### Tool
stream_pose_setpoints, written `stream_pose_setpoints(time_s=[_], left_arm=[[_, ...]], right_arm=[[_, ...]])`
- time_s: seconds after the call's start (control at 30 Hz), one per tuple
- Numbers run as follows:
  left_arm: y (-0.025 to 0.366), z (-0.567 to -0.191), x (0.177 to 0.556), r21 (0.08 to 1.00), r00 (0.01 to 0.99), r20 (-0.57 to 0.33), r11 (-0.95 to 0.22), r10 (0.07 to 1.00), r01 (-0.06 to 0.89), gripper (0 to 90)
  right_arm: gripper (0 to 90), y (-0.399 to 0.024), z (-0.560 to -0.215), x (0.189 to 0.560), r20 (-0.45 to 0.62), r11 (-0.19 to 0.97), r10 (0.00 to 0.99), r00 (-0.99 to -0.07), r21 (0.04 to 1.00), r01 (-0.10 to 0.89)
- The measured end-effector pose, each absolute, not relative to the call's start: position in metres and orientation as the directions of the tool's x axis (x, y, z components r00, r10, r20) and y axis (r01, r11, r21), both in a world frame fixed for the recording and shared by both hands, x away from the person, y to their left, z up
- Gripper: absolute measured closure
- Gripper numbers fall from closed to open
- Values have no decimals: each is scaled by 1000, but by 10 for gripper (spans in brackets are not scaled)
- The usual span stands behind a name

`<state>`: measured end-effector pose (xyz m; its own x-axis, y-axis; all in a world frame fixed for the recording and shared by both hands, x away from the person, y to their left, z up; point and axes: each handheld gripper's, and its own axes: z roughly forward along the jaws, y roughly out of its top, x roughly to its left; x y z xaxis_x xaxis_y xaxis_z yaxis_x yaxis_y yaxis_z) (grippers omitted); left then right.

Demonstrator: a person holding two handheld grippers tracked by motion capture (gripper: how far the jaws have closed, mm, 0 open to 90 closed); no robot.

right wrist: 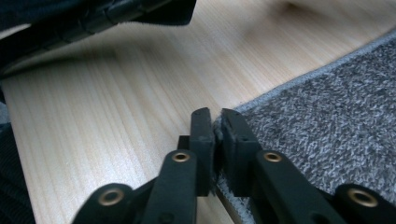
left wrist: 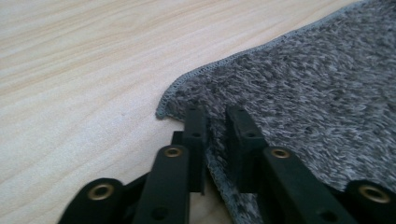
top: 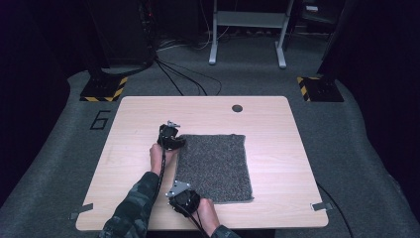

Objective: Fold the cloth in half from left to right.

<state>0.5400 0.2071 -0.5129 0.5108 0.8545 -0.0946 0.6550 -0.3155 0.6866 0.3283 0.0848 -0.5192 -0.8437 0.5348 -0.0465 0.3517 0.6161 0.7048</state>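
Left claw (left wrist: 215, 116) pinches the grey mat (top: 214, 161) at its far left corner; right claw (right wrist: 214, 122) grips its near left corner (mat lying mid-table (top: 277, 119)).

A pale wooden table with rounded corners (top: 148, 114) stands on a grey carpeted floor (top: 346, 129). A small dark round hole (top: 237, 108) sits near the table's far edge. Strips of grey tape (top: 322, 206) mark its near corners. Beyond it, two black bases edged with yellow-and-black hazard stripes (top: 104, 89) flank the space. Black cables (top: 183, 79) trail across the floor toward a light grey metal frame on two feet (top: 247, 29). The surroundings are dark.
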Motion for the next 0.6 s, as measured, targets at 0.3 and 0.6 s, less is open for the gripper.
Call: stream_pose_setpoints(time_s=[0.3,0.6], left_arm=[[206,-515,540,698,503,-117,-290,856,655,858],[204,-505,539,698,508,-94,-307,856,647,858]], right_arm=[[879,82,-518,325,-24,586,558,-829,719,373],[881,66,-504,324,3,526,574,-819,765,371]])
